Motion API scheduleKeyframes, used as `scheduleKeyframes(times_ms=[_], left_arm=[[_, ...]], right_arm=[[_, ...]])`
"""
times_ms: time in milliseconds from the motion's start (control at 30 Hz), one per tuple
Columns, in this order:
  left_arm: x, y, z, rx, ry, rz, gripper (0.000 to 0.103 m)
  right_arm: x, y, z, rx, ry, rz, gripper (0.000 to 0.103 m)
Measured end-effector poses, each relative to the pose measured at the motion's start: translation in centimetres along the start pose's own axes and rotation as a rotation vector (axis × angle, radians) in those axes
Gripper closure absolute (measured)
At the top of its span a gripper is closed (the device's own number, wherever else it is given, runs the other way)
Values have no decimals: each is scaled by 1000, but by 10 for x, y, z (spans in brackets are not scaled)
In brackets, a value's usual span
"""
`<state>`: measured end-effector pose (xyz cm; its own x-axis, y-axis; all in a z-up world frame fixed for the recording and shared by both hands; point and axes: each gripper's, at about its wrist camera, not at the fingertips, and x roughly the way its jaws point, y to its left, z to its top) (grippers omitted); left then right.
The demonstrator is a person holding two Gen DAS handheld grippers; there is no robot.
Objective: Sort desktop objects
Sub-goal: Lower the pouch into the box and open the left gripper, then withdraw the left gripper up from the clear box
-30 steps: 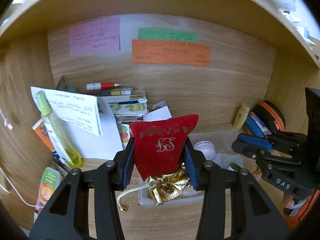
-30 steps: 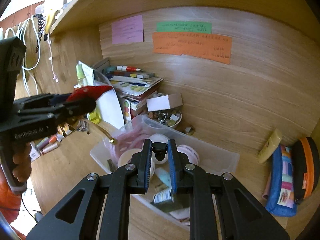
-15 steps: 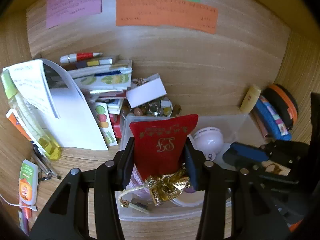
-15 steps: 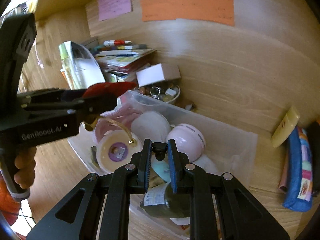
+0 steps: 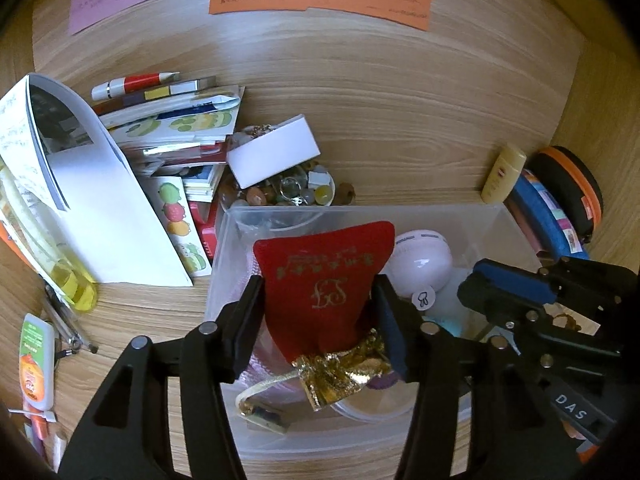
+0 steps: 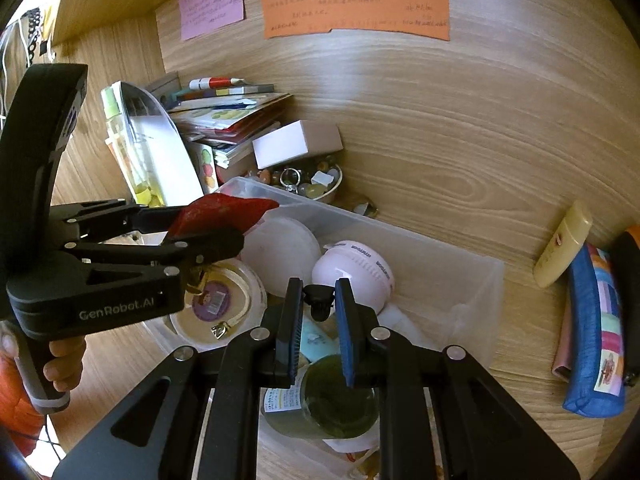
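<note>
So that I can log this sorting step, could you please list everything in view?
clear bin: one, translucent, desk centre
red pouch: one, red and gold, held over bin
round gadget: one, pale pink, in bin
tape roll: one, cream, in bin
dark bottle: one, green, gripped by black cap
trinket bowl: one, white, behind bin
white box: one, on bowl
books: one stack, mixed, back left
wall notes: three, pink, green, orange, back panel
pencil case: one, blue, far right
left gripper: black, jaws just been opening, pouch between them
right gripper: black, shut on bottle's cap
</note>
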<state>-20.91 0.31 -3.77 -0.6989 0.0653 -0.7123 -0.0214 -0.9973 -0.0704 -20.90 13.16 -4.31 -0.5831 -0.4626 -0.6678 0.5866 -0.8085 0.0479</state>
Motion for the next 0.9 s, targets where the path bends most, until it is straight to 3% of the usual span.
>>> scheduleKeyframes(times_ms=[200,300,367,500,567,700,767,900], left_arm=[[-3,-2,3,16,-8,0,41],[-6,-1,5,13,-11,2,36],[-9,-1,7,13,-17,1,33],[-19,-2,9,21,-34,16,26],[-24,-2,9,21,-40,36,20],[-37,2,10,8,-60,38,12],[-44,3,9,5,-74,35,11],[-61,2,7,10,-110,51,9]], right_arm=[[-2,3,0,-10,-3,-9,87],[-4,3,1,-14,-8,-11,75],[-7,4,1,-19,-19,-18,59],[-18,4,3,-30,-57,-28,49],[-24,4,4,-36,-67,-36,38],[-42,4,6,-57,-102,-57,29],[-55,3,8,-59,-131,-69,19],[-76,6,8,-76,-171,-102,16]])
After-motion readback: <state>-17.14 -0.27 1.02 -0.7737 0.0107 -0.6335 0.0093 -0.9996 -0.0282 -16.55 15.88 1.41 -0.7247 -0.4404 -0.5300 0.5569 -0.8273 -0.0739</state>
